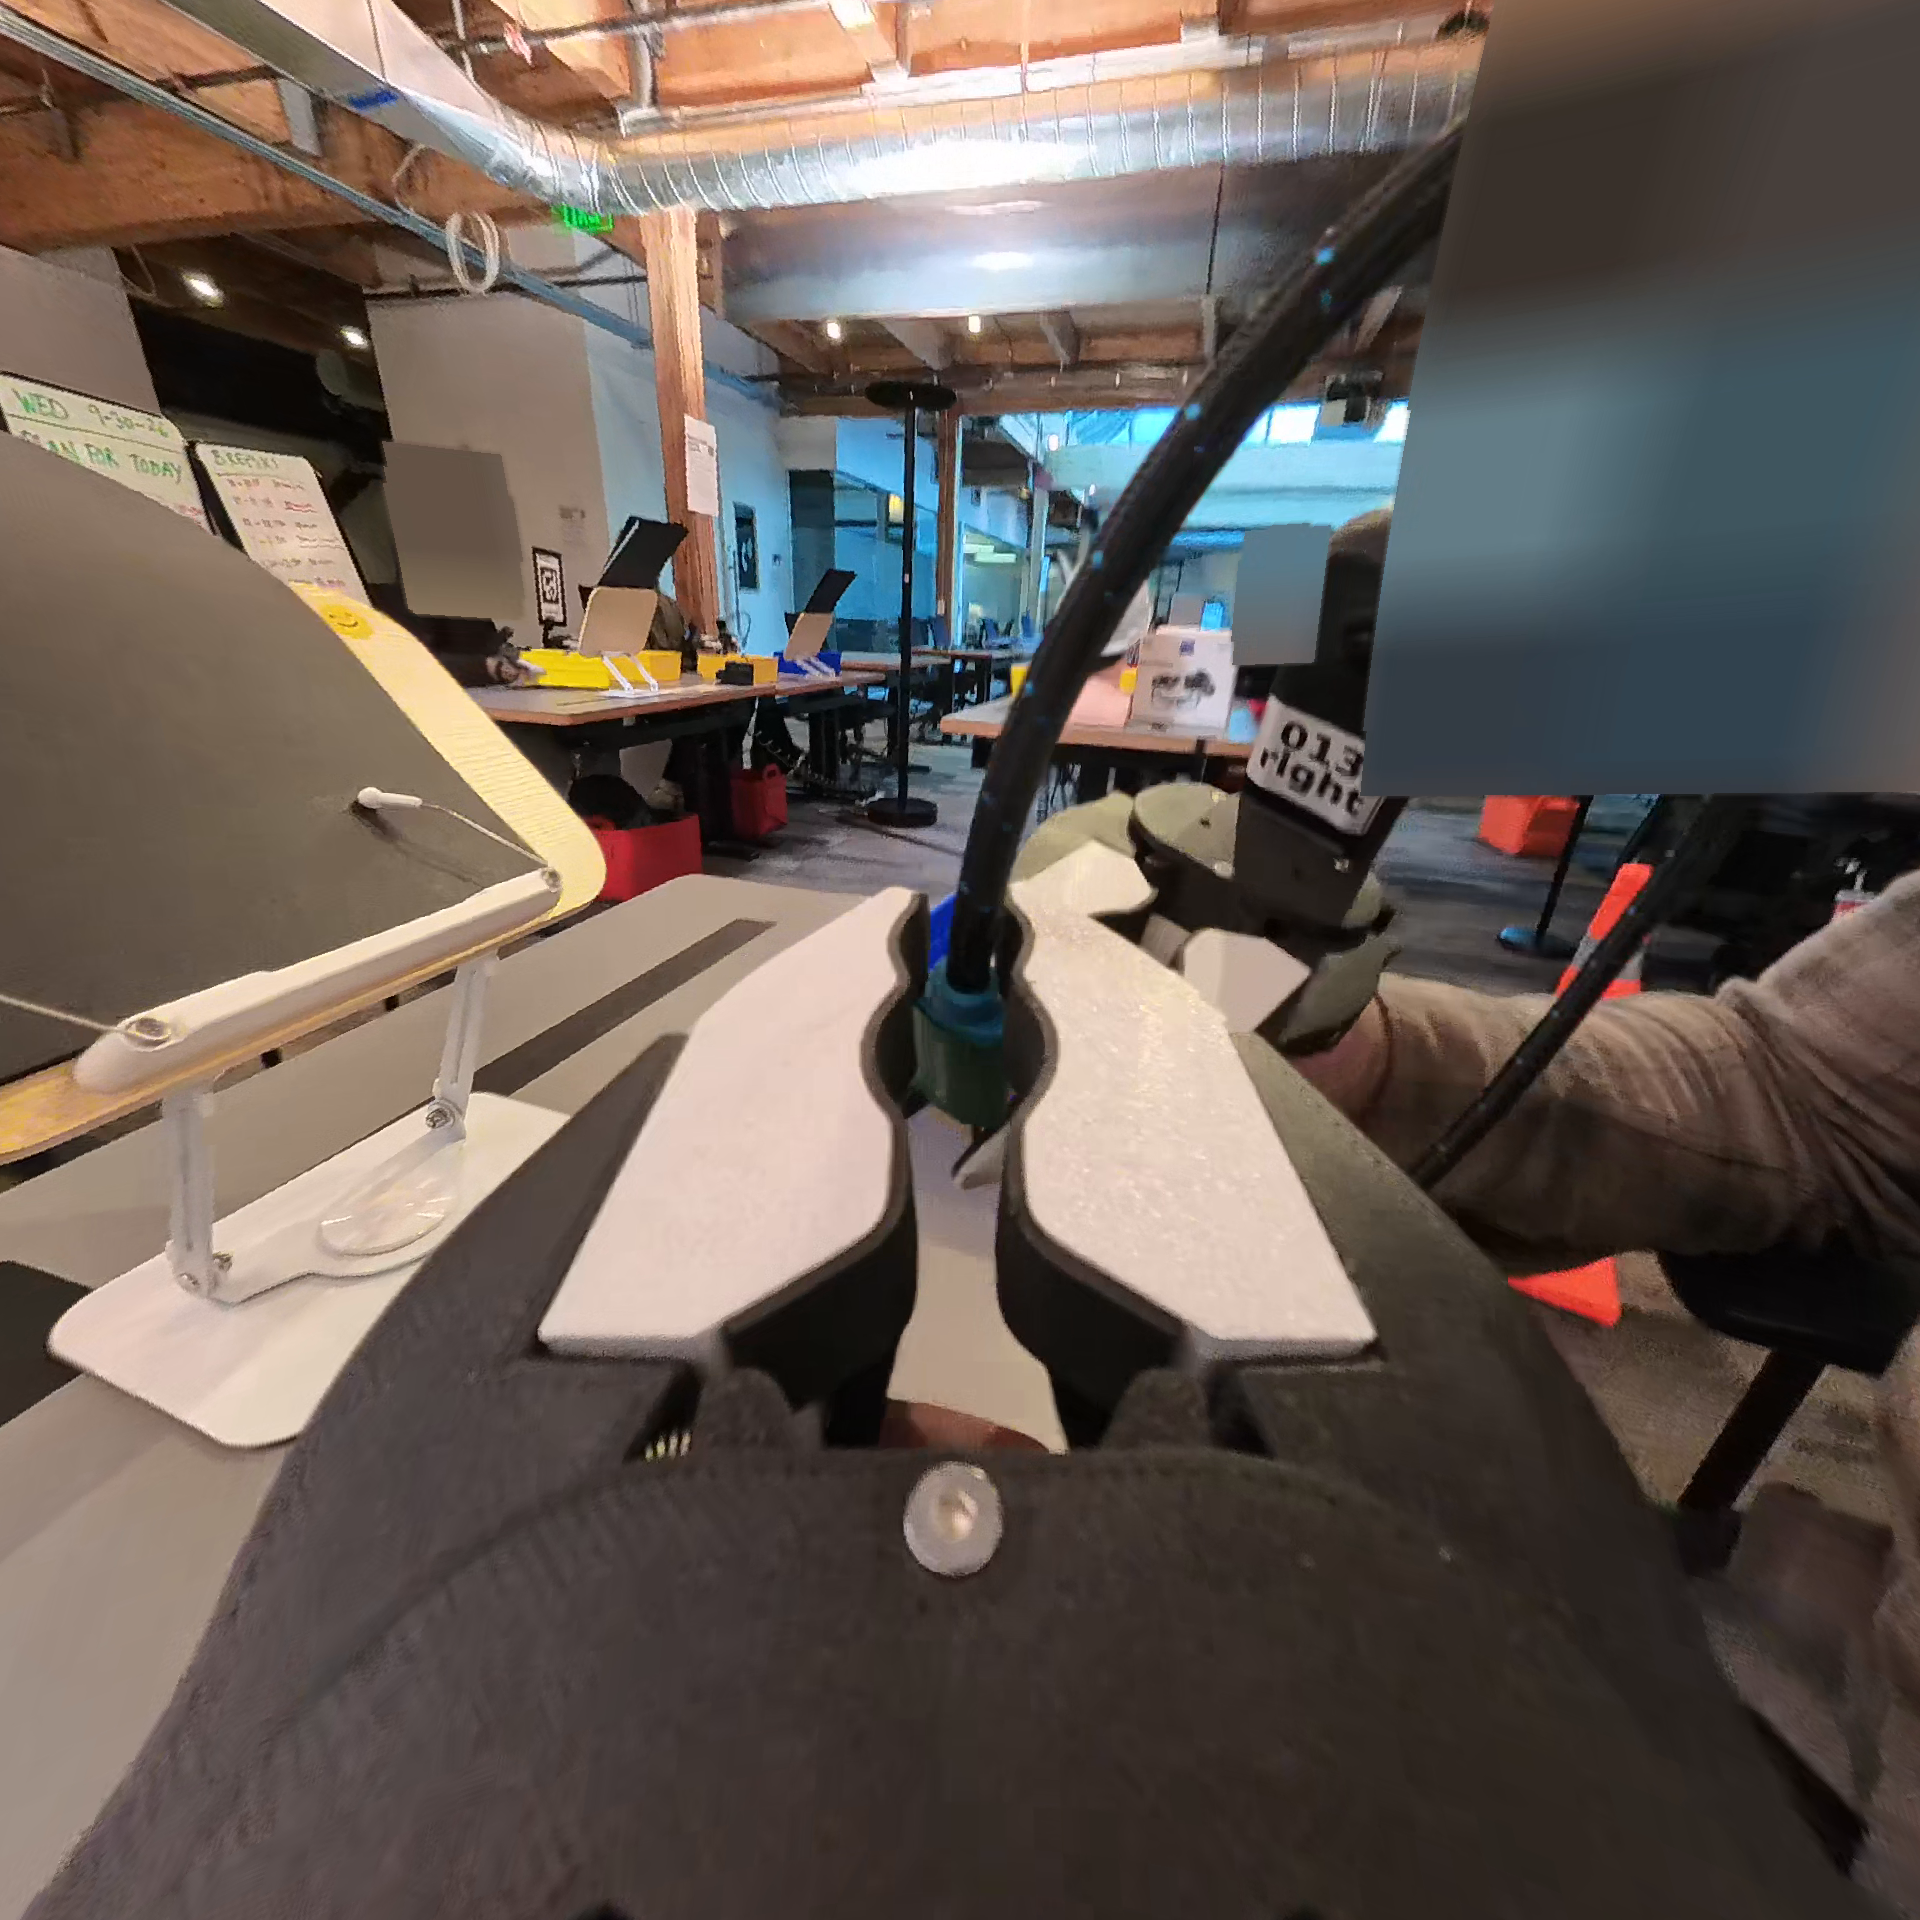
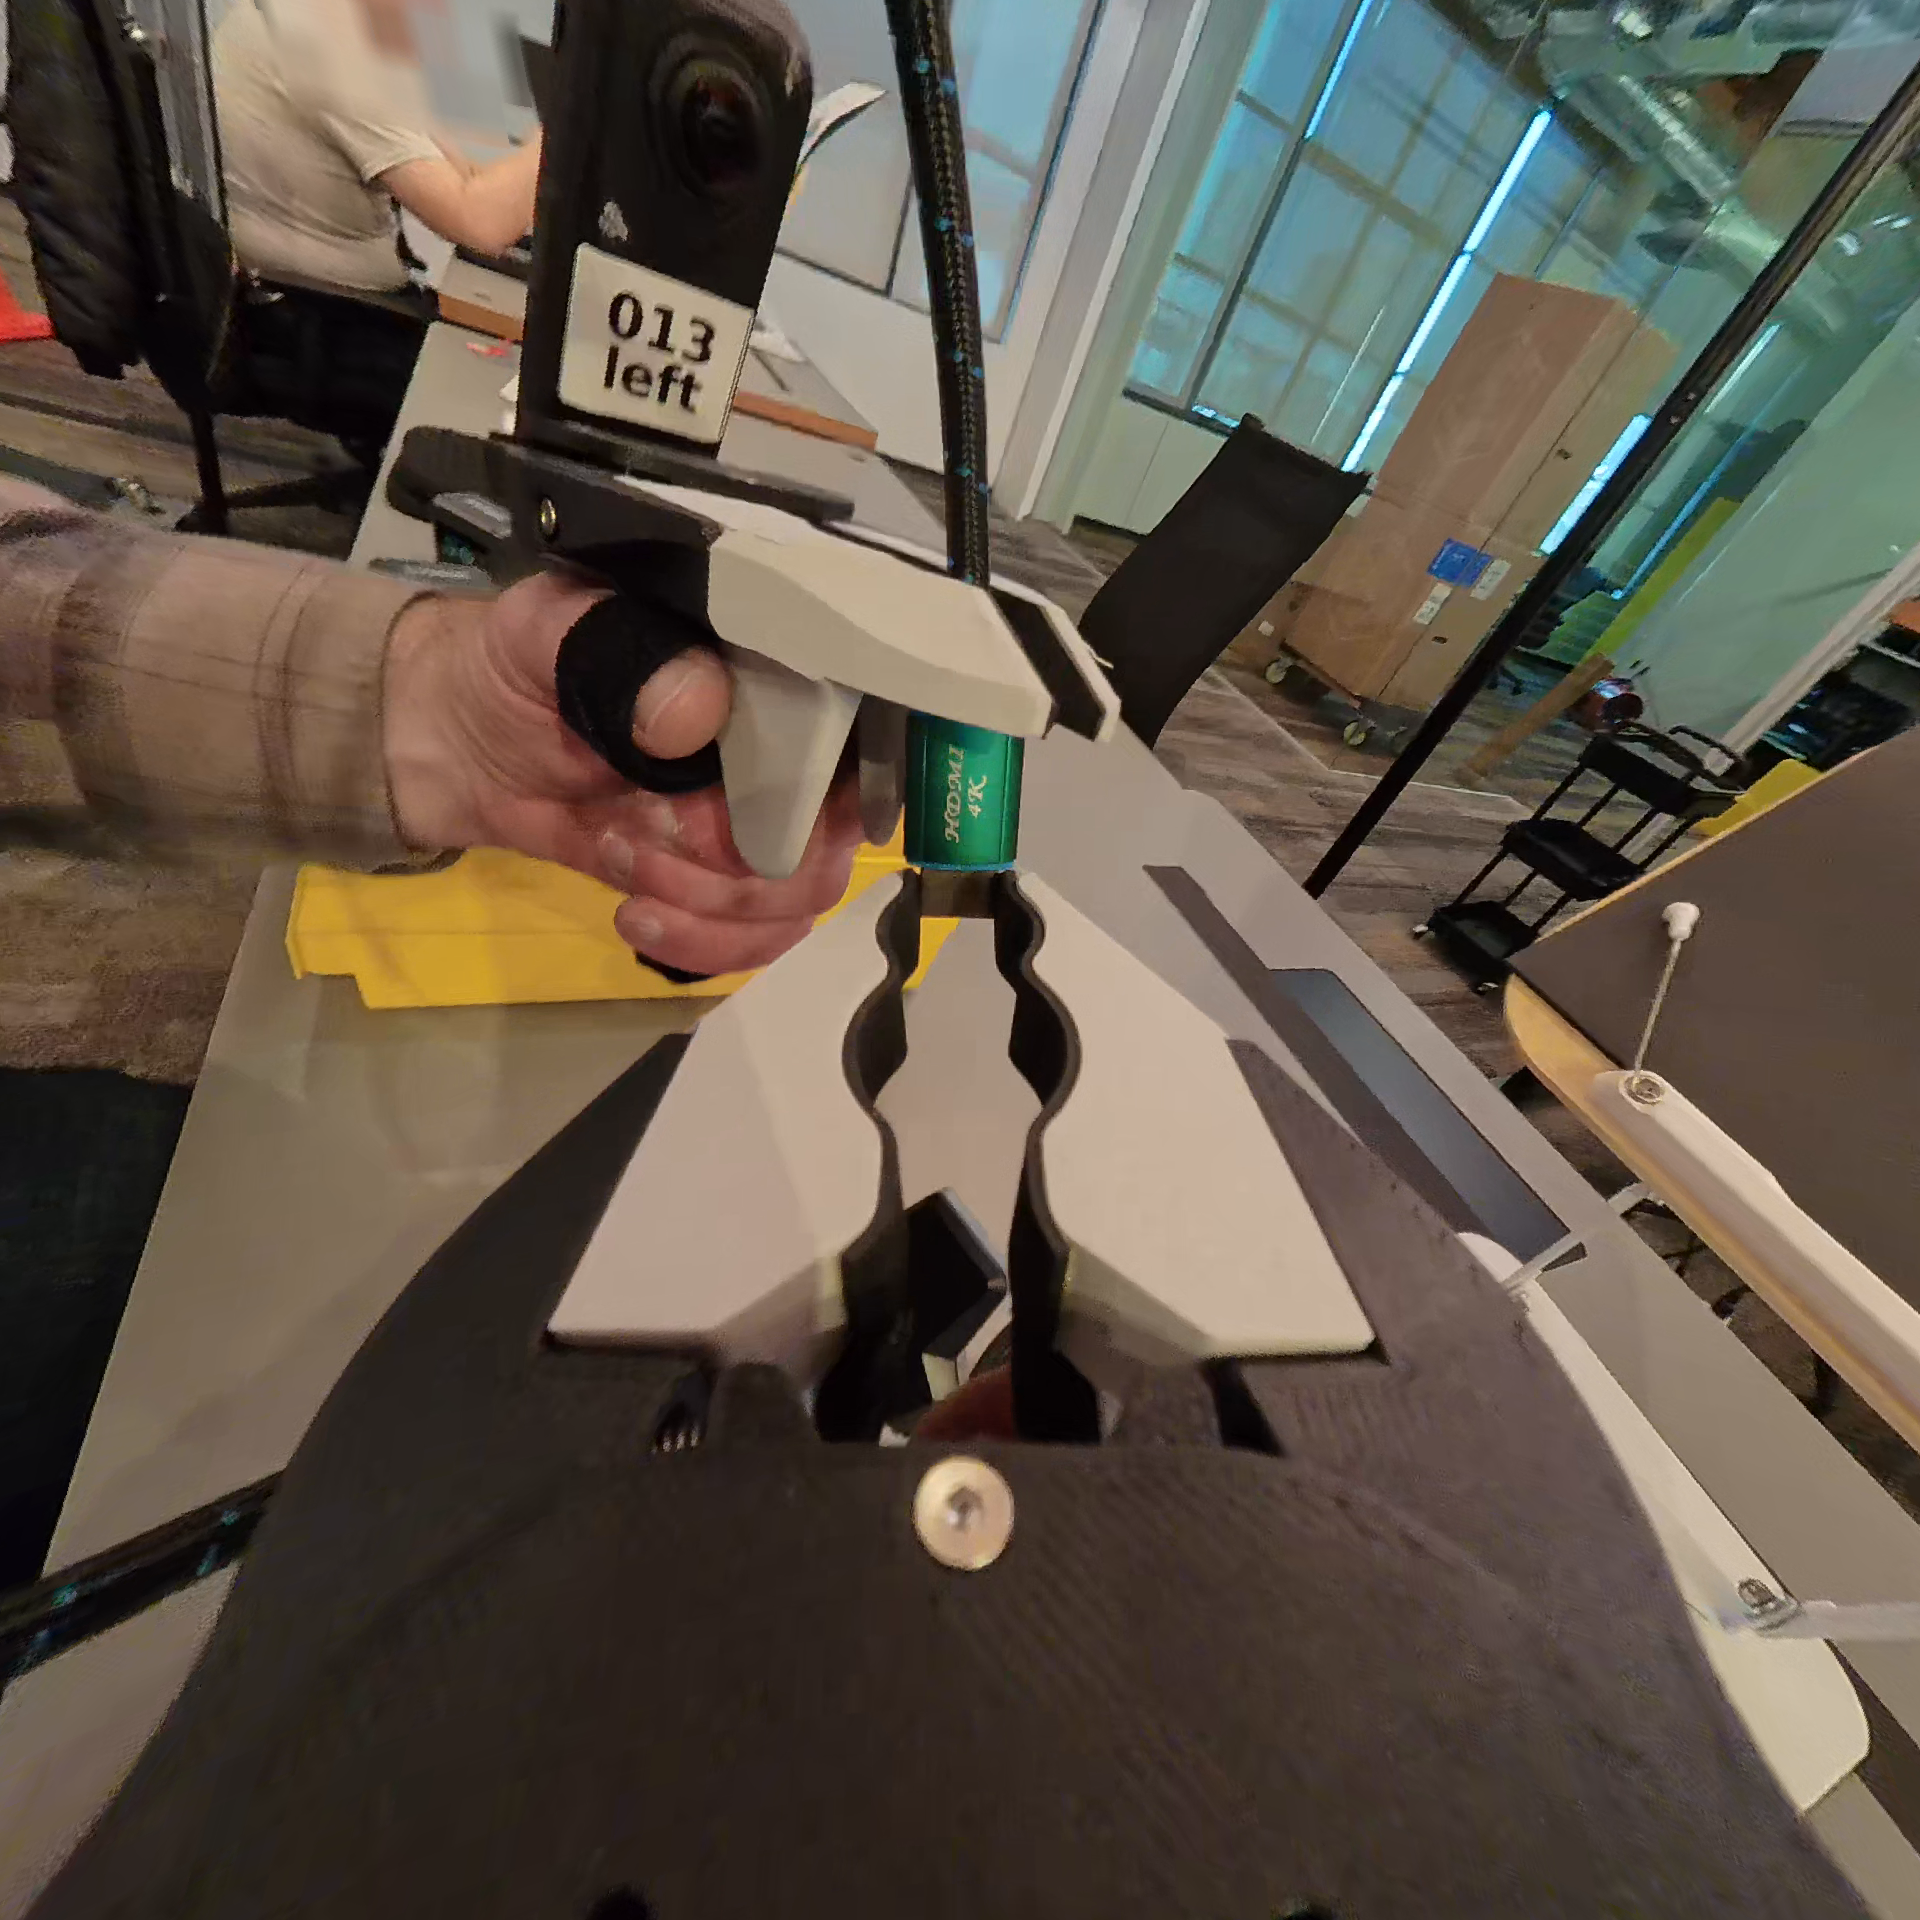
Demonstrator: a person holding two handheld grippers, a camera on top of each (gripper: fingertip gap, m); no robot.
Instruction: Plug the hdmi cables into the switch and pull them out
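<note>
The green plug [image 2: 961,795] of the black braided cable [image 2: 951,312] hangs upright in the air above the grey bench [image 2: 343,1122], pinched from two sides. The left tongs [image 1: 961,1023] are clenched on the plug's green body, with the cable rising out between their white fingers [image 1: 790,1122]. Just below the plug, the right tongs [image 2: 958,899] are clenched on its metal tip at their very ends. A dark boxy thing [image 2: 951,1288], possibly the switch, shows below the plug through the gap between the right tongs' fingers, though too little is visible to be sure. A hand [image 2: 582,758] grips the left tongs' handle beside the plug. Behind the plug lies a yellow bin [image 2: 436,935] on the bench, and to its side stands a tilted board on a white stand [image 1: 260,1278].
</note>
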